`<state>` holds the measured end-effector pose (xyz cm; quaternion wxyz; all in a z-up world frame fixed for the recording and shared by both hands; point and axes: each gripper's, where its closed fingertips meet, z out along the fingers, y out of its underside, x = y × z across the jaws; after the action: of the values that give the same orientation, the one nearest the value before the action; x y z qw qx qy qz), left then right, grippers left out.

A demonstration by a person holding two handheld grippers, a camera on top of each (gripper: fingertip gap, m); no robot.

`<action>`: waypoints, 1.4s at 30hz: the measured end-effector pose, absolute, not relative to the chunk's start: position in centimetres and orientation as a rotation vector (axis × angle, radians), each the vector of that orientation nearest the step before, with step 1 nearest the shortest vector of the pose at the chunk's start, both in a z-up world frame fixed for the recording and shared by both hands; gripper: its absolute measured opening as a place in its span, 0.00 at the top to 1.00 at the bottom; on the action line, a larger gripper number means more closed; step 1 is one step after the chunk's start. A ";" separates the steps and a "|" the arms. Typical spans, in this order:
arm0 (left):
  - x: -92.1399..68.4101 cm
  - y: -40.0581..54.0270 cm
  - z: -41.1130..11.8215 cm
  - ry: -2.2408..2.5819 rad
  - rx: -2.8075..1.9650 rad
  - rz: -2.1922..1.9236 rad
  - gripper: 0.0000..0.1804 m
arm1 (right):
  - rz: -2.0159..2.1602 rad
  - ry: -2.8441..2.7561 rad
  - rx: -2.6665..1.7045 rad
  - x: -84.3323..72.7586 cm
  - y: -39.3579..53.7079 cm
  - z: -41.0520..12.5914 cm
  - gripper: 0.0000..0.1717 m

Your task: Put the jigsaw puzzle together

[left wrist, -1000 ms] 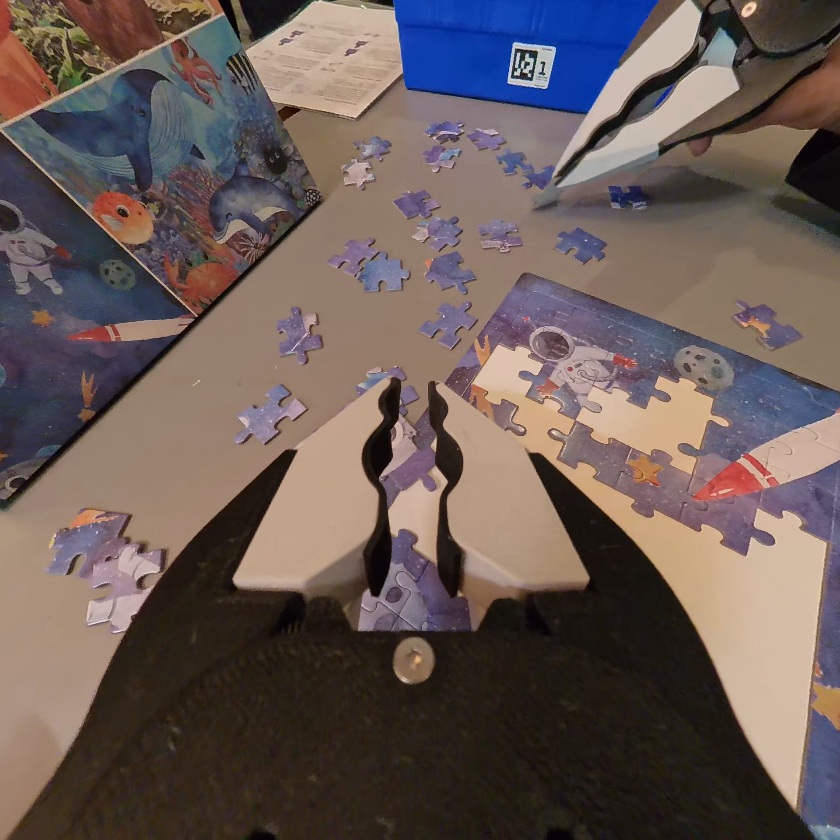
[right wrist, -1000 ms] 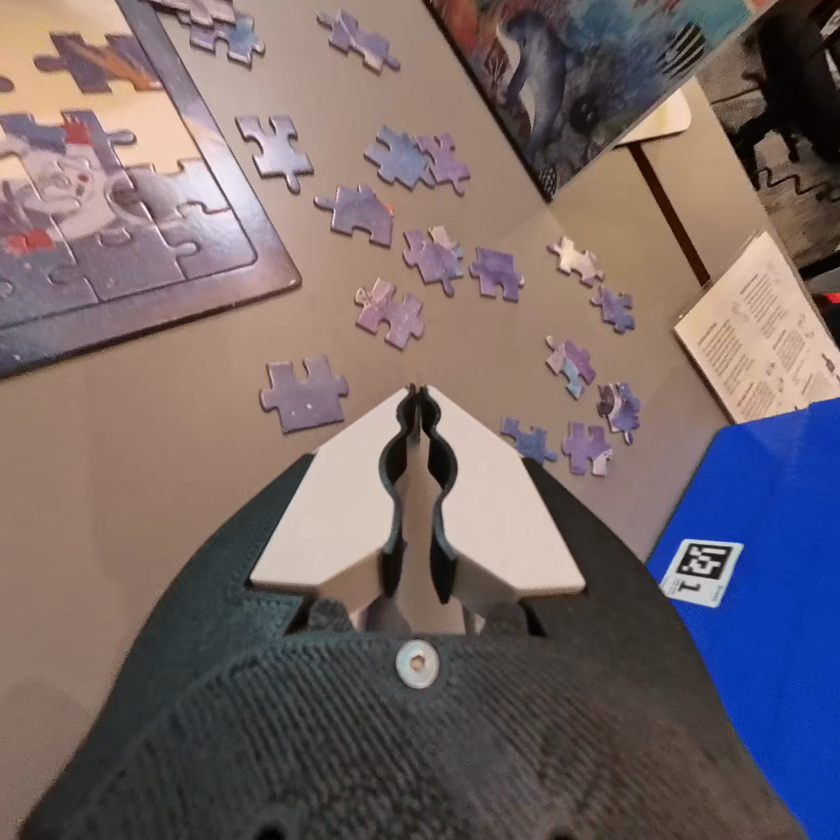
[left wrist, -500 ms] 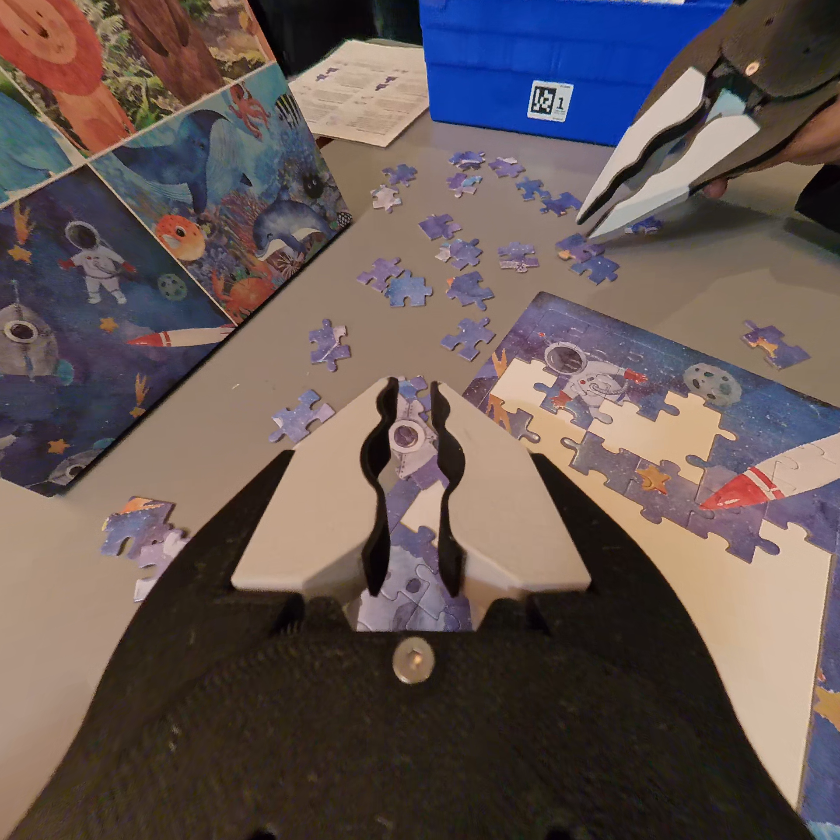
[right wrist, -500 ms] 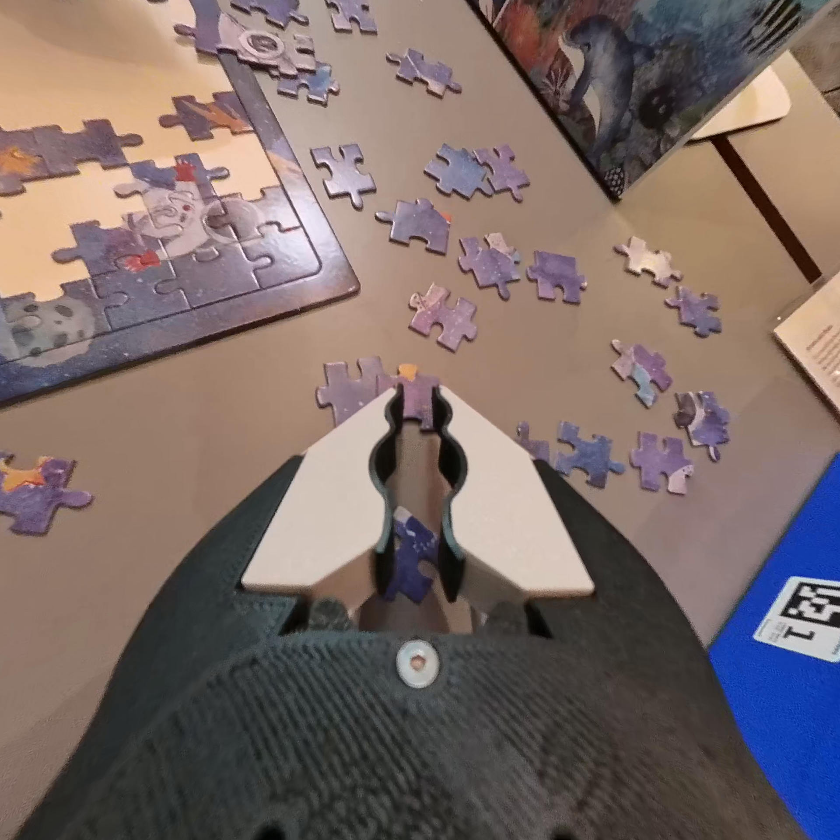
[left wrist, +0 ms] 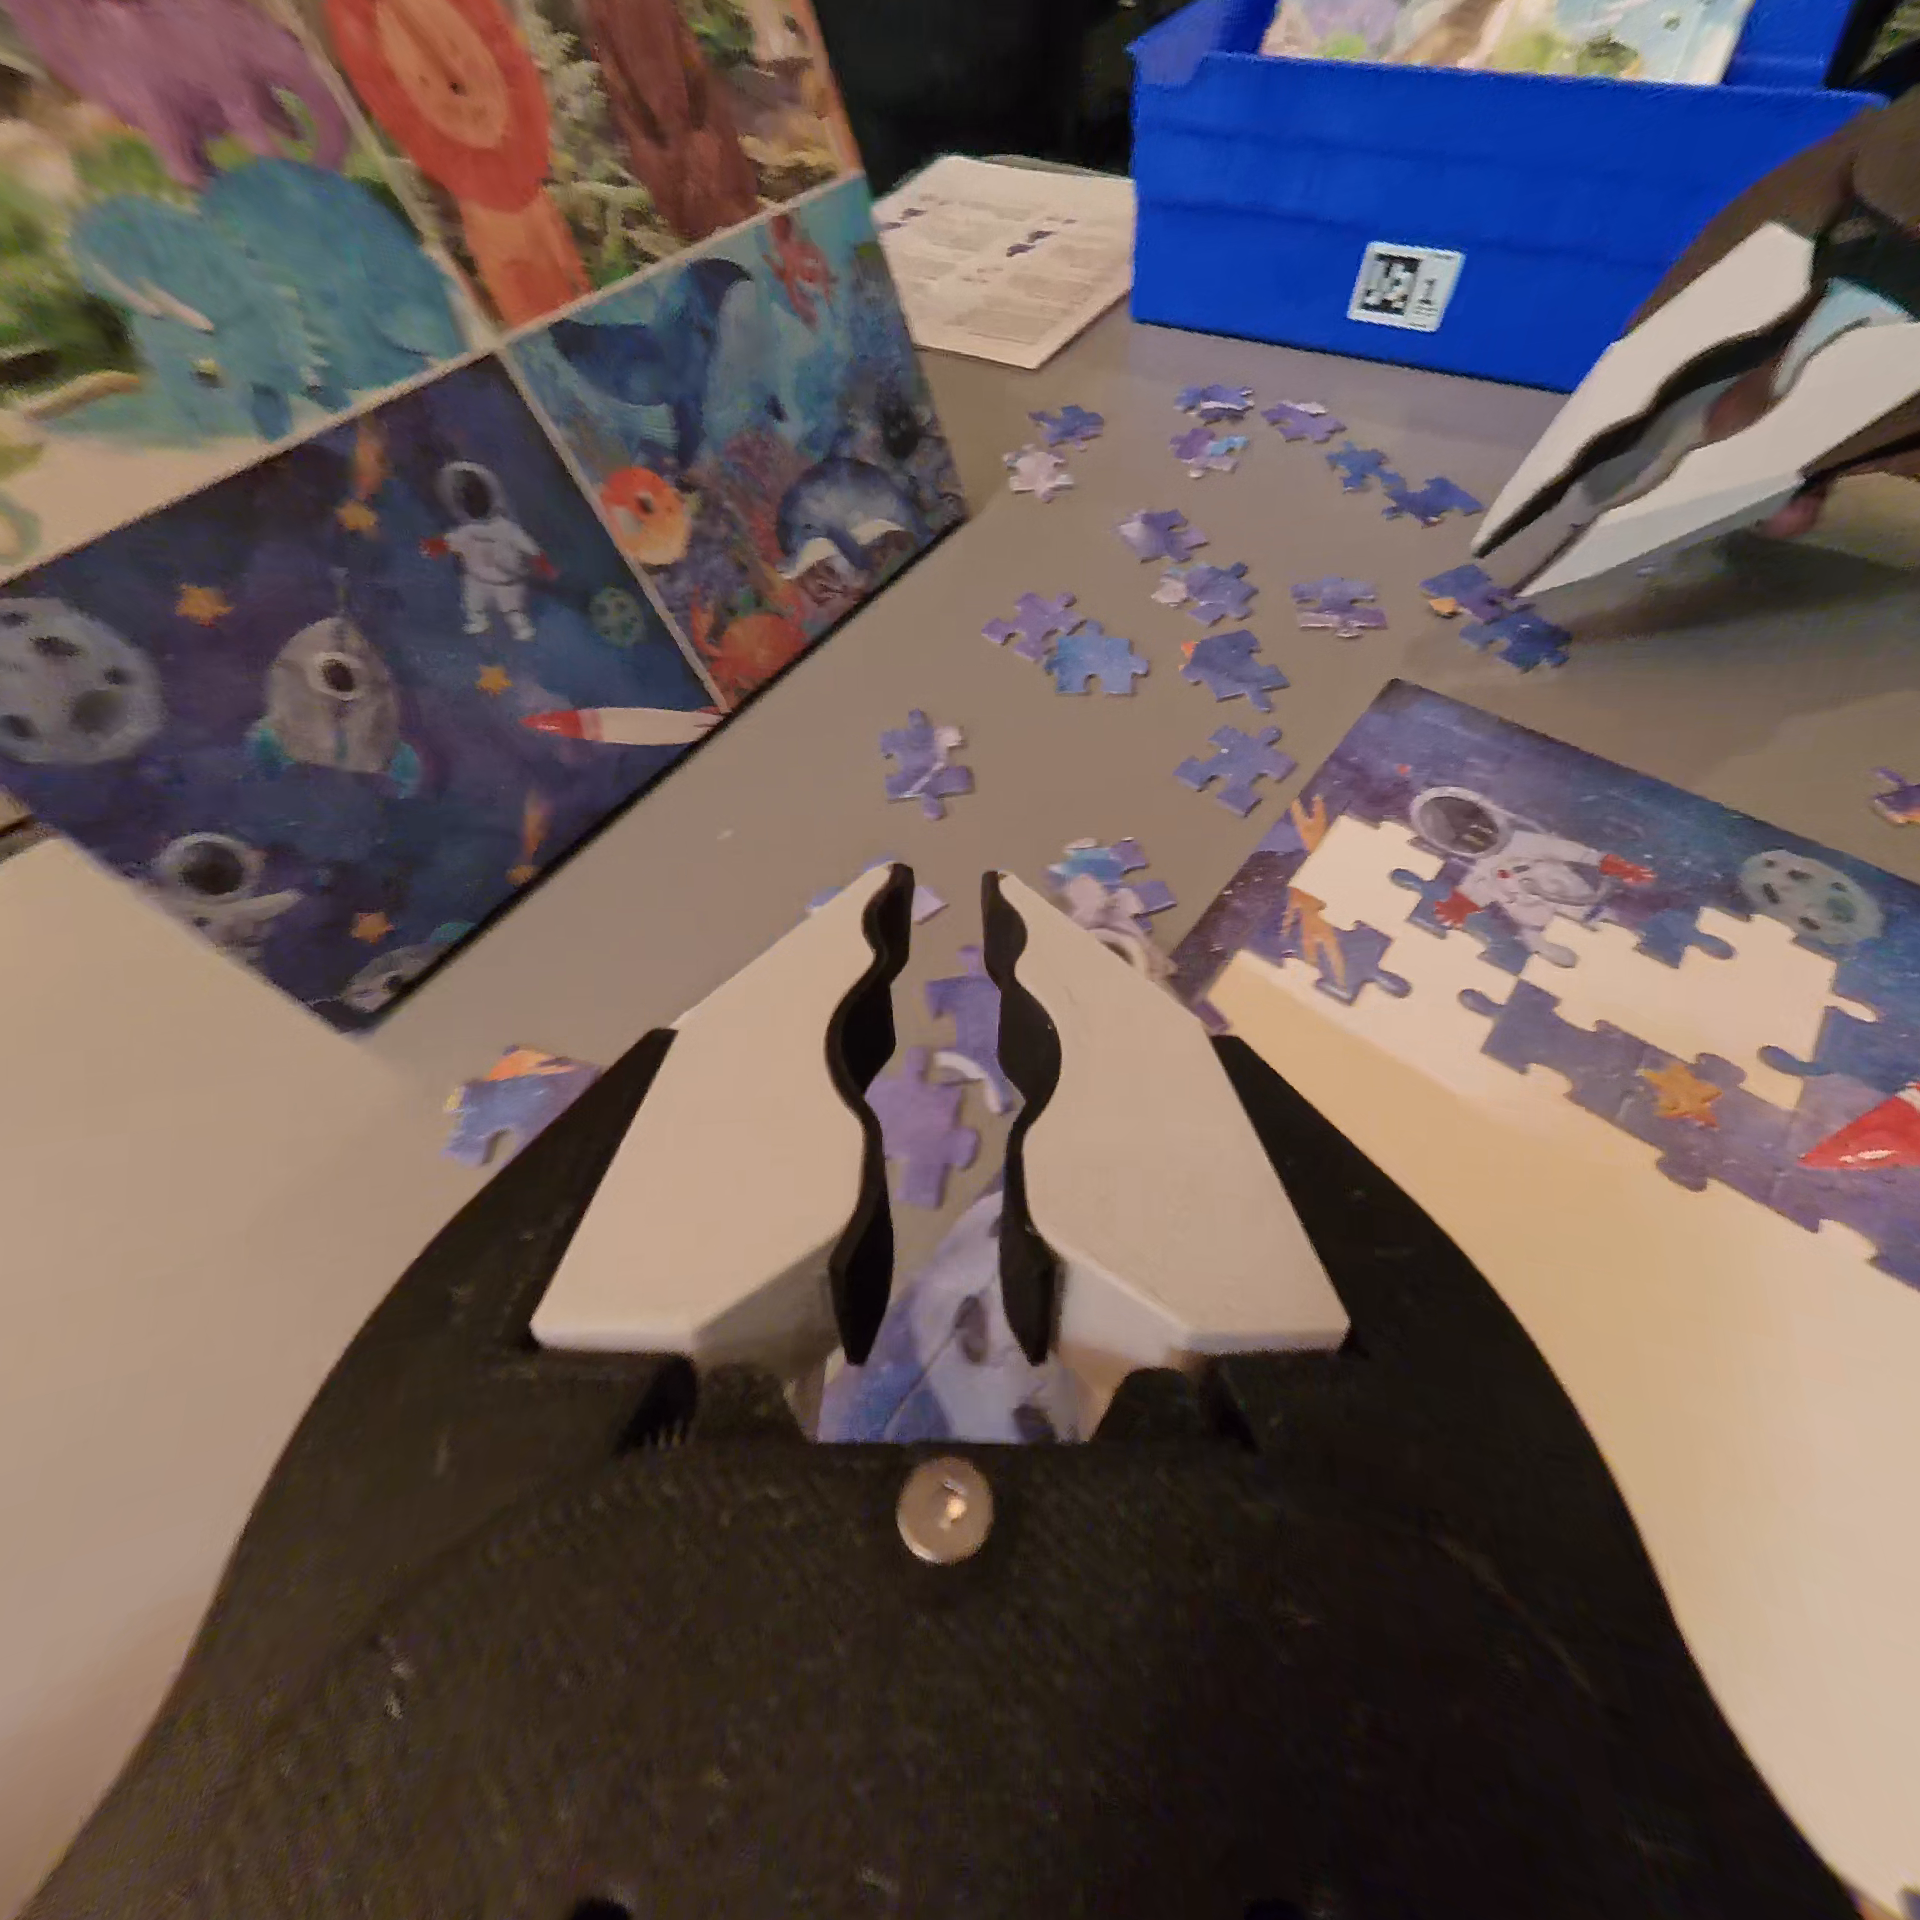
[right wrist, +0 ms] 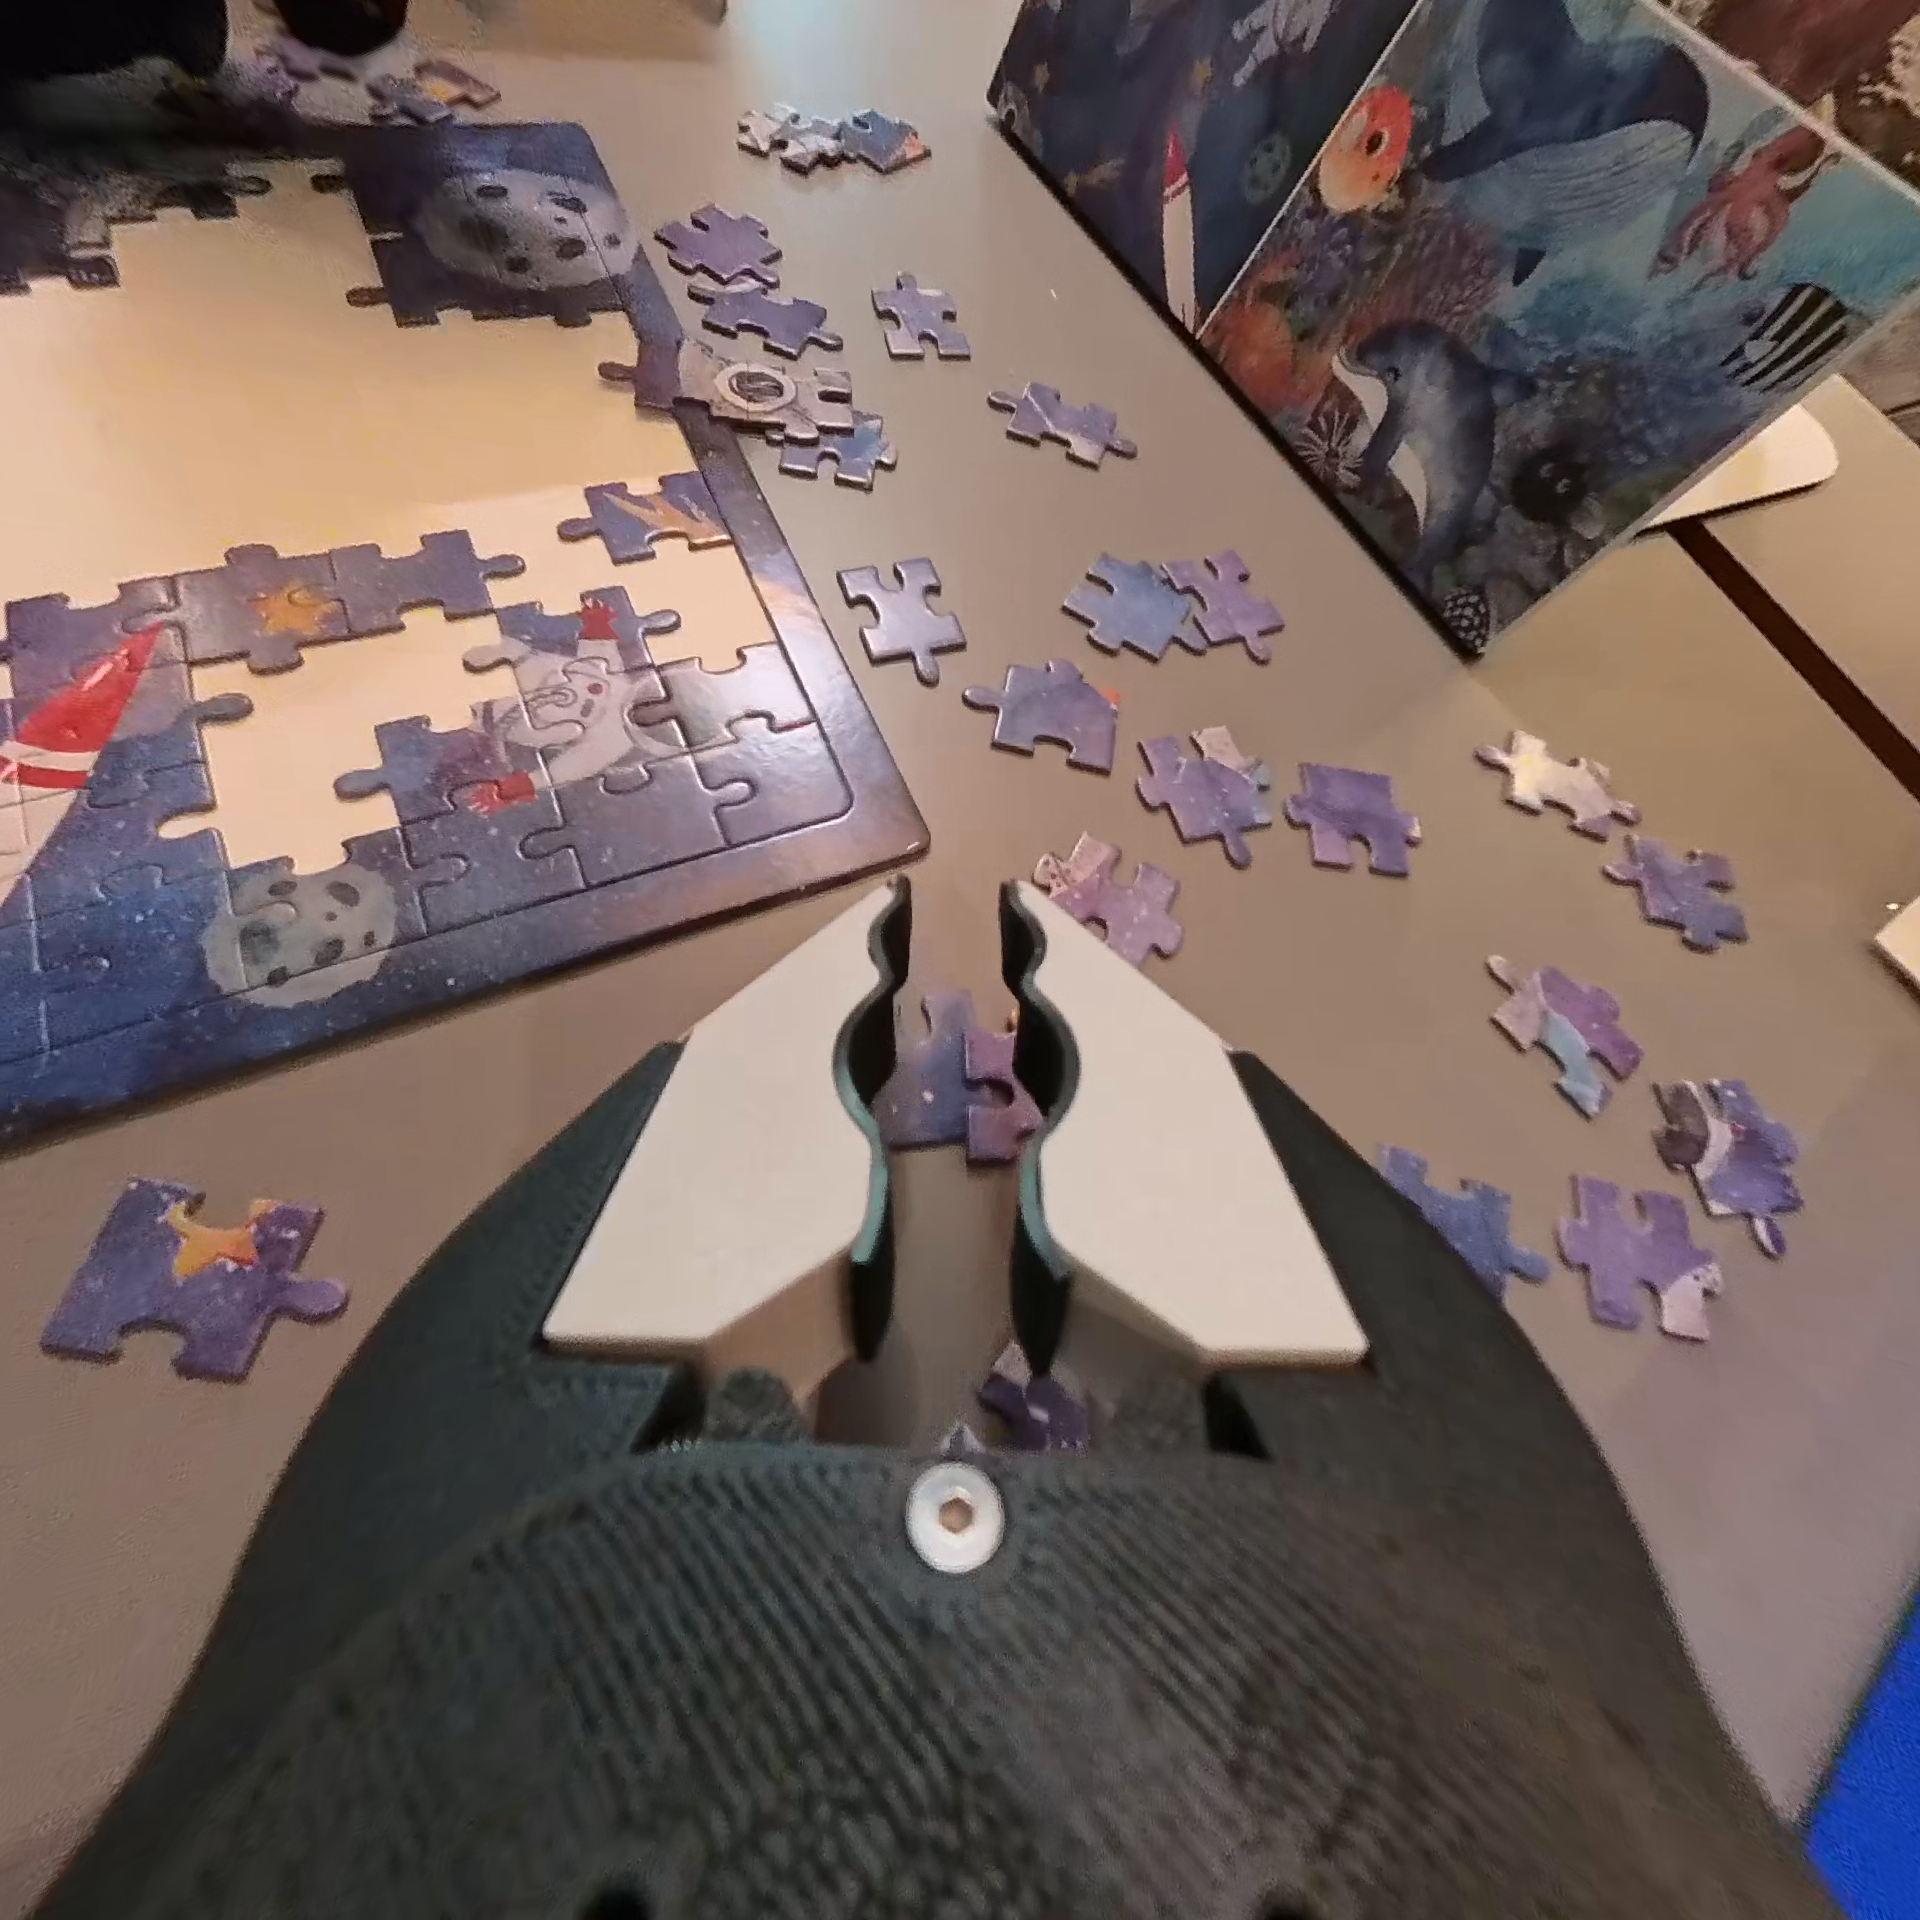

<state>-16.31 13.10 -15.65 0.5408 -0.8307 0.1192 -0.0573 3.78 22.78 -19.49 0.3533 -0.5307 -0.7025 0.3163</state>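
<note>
My left gripper hovers open and empty over the grey table, just left of the puzzle board. Loose purple pieces lie on the table below its fingers and nothing presses on the pads. My right gripper is open and empty too, near the board's corner. Two purple pieces lie flat on the table under its gap. In the left wrist view the right gripper stands low at the far right, its tips by blue pieces.
Several loose pieces are scattered between the board and a standing picture box, which also shows in the right wrist view. A blue bin and a printed sheet lie at the back. A star piece lies apart. The left gripper's tips are roughly 25 centimetres from the right gripper's.
My right gripper went from shut to open and moved toward the board's corner, passing over the two purple pieces. My left gripper drew back and up from the board, jaws still slightly apart.
</note>
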 end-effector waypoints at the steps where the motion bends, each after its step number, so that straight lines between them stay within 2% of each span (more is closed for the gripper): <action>1: -17.2 12.9 -15.4 0.269 -1.976 -0.122 0.93 | 0.822 -1.816 -1.370 3.8 22.8 -19.5 0.91; 5: -20.6 11.8 -14.4 0.243 -1.929 -0.061 0.96 | 0.851 -1.771 -1.324 3.5 22.6 -18.2 0.89; 13: -26.7 9.6 -13.8 0.040 -1.905 0.007 0.95 | 0.855 -1.788 -1.193 2.5 20.1 -16.7 0.89; 28: -24.7 10.5 -15.5 0.110 -1.992 0.088 0.91 | 0.958 -1.629 -1.239 1.4 20.7 -15.7 0.87; 33: -25.4 10.6 -17.6 0.054 -2.082 0.068 0.83 | 1.012 -1.535 -1.275 1.6 22.1 -15.2 0.87; 38: -26.7 11.1 -19.9 -0.090 -2.158 -0.032 0.81 | 1.016 -1.502 -1.267 1.7 22.3 -14.5 0.88; 42: -27.2 12.8 -20.6 -0.159 -2.221 -0.144 0.70 | 1.006 -1.528 -1.258 1.4 21.8 -14.7 0.88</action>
<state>-27.19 12.82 -20.62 0.4394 -0.8942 -0.0641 -0.0578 1.44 21.76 -14.67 0.4448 -0.5074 -0.6164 0.4058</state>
